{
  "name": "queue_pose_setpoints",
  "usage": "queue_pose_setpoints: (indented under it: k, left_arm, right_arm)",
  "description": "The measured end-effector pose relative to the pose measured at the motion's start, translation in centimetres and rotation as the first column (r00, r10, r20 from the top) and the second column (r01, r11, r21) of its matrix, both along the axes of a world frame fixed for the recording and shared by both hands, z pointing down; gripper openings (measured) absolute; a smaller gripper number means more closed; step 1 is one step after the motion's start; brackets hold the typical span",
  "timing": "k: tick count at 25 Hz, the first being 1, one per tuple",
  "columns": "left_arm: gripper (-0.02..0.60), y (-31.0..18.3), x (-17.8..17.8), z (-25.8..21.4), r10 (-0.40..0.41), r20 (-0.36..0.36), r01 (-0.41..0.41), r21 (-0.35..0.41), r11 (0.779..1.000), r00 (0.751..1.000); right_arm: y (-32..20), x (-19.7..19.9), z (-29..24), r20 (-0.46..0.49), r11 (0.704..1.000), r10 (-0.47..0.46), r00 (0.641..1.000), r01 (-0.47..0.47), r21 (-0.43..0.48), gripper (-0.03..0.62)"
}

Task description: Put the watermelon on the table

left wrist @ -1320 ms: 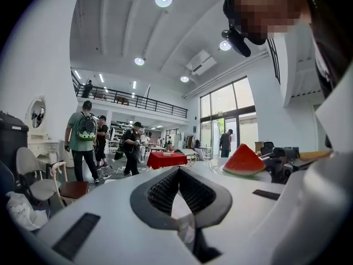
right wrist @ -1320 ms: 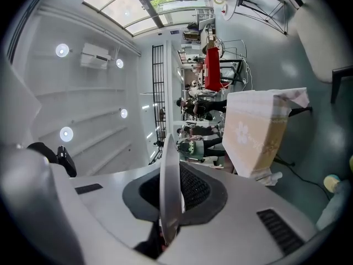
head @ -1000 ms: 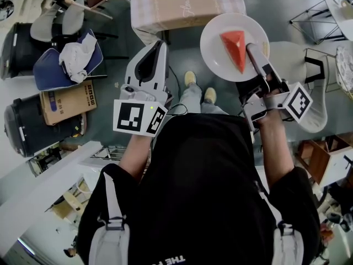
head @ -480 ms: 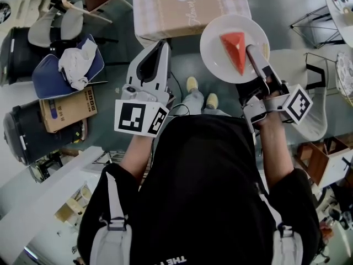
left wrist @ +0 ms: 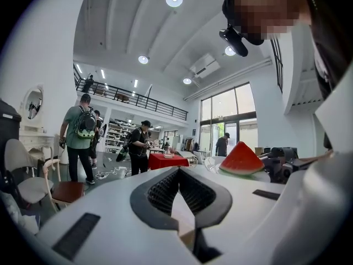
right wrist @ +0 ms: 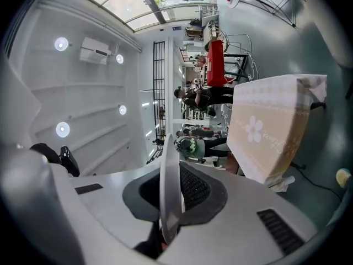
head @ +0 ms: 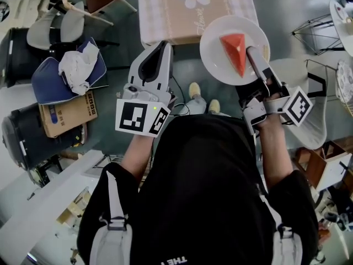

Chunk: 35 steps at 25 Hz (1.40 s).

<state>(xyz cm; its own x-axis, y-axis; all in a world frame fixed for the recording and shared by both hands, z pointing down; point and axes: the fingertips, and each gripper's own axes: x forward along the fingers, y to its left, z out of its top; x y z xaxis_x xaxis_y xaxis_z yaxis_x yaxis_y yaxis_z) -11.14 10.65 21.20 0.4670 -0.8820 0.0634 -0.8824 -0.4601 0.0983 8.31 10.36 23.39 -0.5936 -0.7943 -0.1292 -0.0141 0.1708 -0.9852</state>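
Watermelon wedge on a carried plate, not yet on the desk

The red watermelon (head: 234, 49) wedge sits on its green rind, peak up, on a round white plate (head: 216, 51). The plate is level and off any surface, its near rim pinched in the right gripper (head: 252, 51). It is close to the near corner of the desk (head: 190, 10), which wears a pale checked cloth printed with a daisy.
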Motion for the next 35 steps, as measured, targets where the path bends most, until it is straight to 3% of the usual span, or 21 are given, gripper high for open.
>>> queue_pose_setpoints:
  k: [12,18,35]
  left_arm:
    - [0.009,-3.2,-4.6,1.1,0.0,-0.017,-0.001,-0.024,1.0,1.0]
    - [0.009,-6.0,-4.9,1.8,0.011,-0.023,-0.012,-0.045,0.999,1.0]
    - [0.009,-6.9,-4.8,2.0,-0.004,-0.017,0.004,-0.041,0.999,1.0]
  right_arm:
    - [-3.3,-4.5,0.5,0.022,1.0,0.0,1.0,0.0,-0.02,0.026]
    - [-5.9,-4.9,1.0,0.022,0.999,0.006,1.0,-0.005,-0.04,0.026]
    - [-7.3,-4.7,1.2,0.021,0.999,-0.002,1.0,0.003,-0.033,0.026]
